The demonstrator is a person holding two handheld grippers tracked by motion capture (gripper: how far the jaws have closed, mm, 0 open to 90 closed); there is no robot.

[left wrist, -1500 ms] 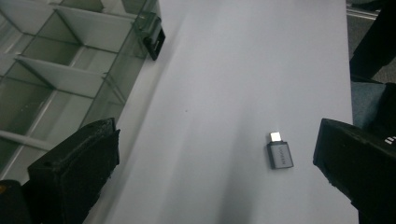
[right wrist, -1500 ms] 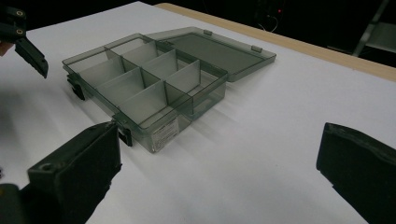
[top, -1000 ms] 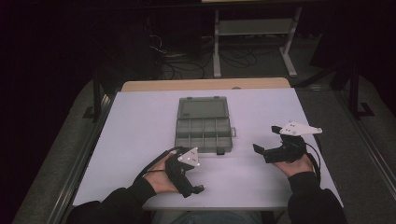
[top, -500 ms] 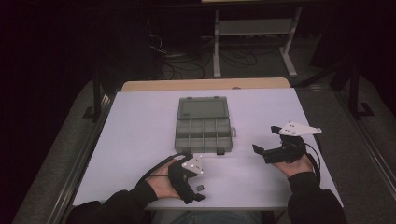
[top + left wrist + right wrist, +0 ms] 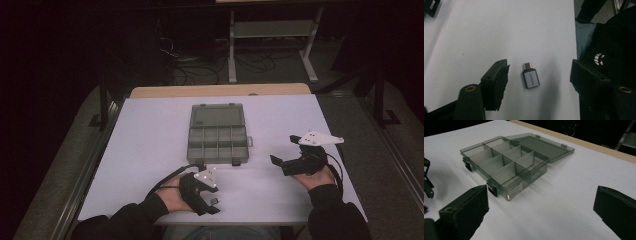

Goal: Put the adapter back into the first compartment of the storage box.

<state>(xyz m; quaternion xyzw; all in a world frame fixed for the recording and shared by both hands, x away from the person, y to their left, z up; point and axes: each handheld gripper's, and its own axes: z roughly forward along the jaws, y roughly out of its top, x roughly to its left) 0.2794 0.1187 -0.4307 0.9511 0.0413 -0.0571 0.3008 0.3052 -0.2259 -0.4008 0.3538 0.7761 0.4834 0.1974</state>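
A small grey USB adapter (image 5: 531, 78) with a metal plug lies flat on the white table (image 5: 150, 140), close to its near edge. My left gripper (image 5: 544, 75) is open, one jaw on each side of the adapter, neither touching it. In the high view the left gripper (image 5: 210, 205) sits below the box, pointing at the near edge. A smoky grey compartment box (image 5: 218, 134) stands mid-table with its lid laid open toward the back and its compartments (image 5: 506, 162) looking empty. My right gripper (image 5: 285, 150) rests right of the box, open and empty (image 5: 541, 205), facing it.
The table's near edge runs just beyond the adapter, with the person's dark clothing (image 5: 604, 50) past it. A wooden strip (image 5: 220, 91) borders the far edge. A metal rack (image 5: 270, 30) and cables lie on the floor behind.
The left gripper has shifted toward the near edge and turned, so its open jaws now straddle the adapter. The right gripper and the box have not moved.
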